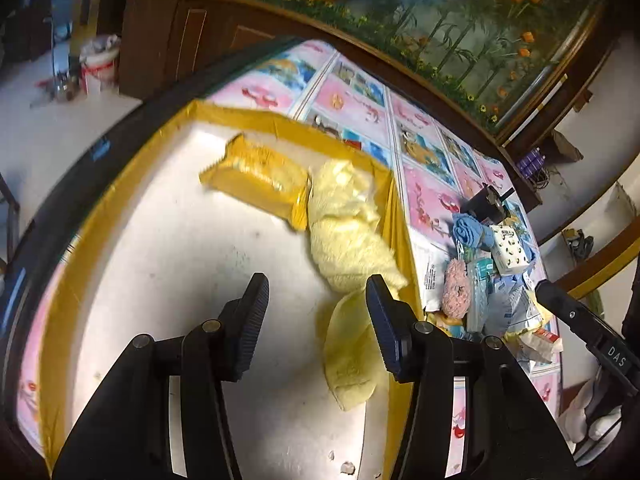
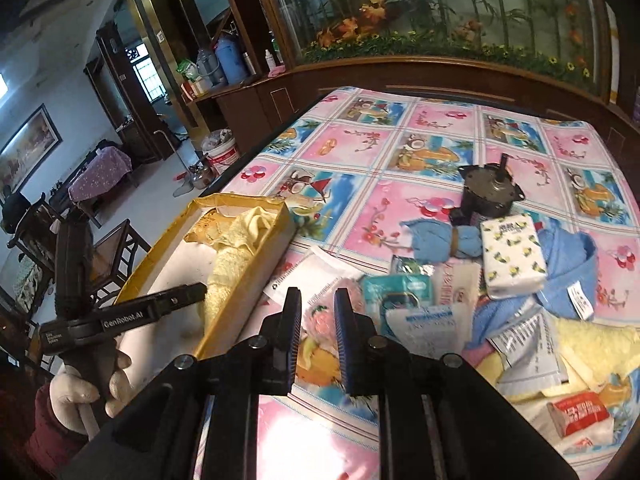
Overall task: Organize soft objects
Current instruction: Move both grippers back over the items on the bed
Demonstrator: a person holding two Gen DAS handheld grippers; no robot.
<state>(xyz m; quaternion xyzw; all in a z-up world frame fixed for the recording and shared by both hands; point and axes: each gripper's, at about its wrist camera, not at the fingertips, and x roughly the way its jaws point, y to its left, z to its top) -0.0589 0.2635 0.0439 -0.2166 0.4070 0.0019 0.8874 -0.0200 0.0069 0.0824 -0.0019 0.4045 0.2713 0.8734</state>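
A shallow gold box (image 1: pixel 120 184) with a white floor is seen in the middle of the left wrist picture. Inside it, a fluffy pale yellow towel (image 1: pixel 348 236) lies crumpled by the right wall, touching a shiny, crinkly yellow packet (image 1: pixel 260 176). The left gripper (image 1: pixel 318 324) is held over the box with its jaws wide apart, and nothing is held in it. It looks as if a soft thing has just been put in the box.

In the right wrist picture, the right gripper (image 2: pixel 318 336) is held low over the flowered cloth of the table (image 2: pixel 400 136), with its jaws close together but with a small gap. Nothing is held in it.

A pile of things waits at the middle right of that picture: a rolled blue cloth (image 2: pixel 444 240), a soft white tissue pack (image 2: pixel 512 256) with small prints, a folded blue towel (image 2: pixel 568 272), flat teal packets (image 2: pixel 396 288), and another yellow towel (image 2: pixel 596 344). A hard dark metal part (image 2: pixel 488 192) stands behind them.

Next, a soft thing from the pile should be picked up, most likely. For that, the right jaws must be opened wider and lowered over it.
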